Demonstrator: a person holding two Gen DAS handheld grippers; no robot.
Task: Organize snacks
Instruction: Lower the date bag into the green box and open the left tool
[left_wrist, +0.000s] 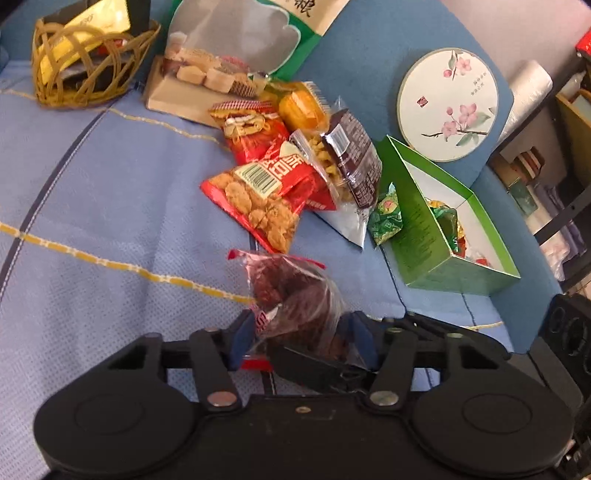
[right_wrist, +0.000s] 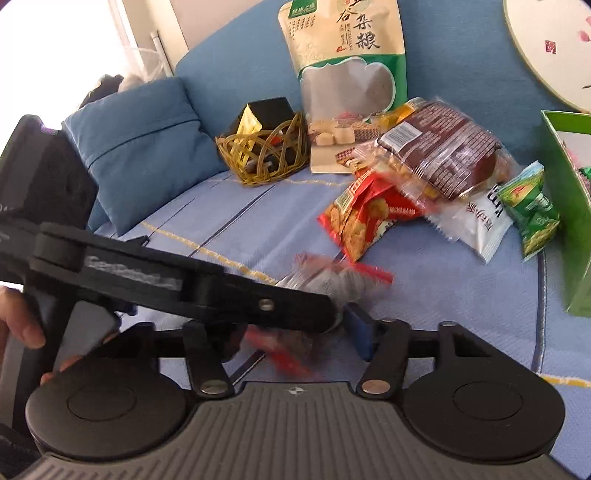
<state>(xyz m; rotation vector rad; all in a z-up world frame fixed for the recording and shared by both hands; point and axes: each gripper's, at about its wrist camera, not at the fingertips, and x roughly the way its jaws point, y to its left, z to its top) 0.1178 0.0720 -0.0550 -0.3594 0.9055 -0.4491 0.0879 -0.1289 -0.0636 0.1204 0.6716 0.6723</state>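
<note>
Holding a date bag (left_wrist: 295, 295) over the sofa (left_wrist: 92, 184).
Left gripper (left_wrist: 301, 332) is pinching it; right gripper (right_wrist: 295, 332) too, blurred.

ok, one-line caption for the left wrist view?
Left gripper clamps a clear packet of dark red snacks above the blue cloth, green open box to its right.

The tall pouch (right_wrist: 343, 70) reads "五谷杂粮"; the green packet (right_wrist: 532, 218) shows "80".

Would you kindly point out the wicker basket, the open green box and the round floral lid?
wicker basket (left_wrist: 88, 70), left wrist view, woven front wall.
open green box (left_wrist: 421, 229), left wrist view, outer side wall.
round floral lid (left_wrist: 447, 105), left wrist view, middle of its face.
</note>
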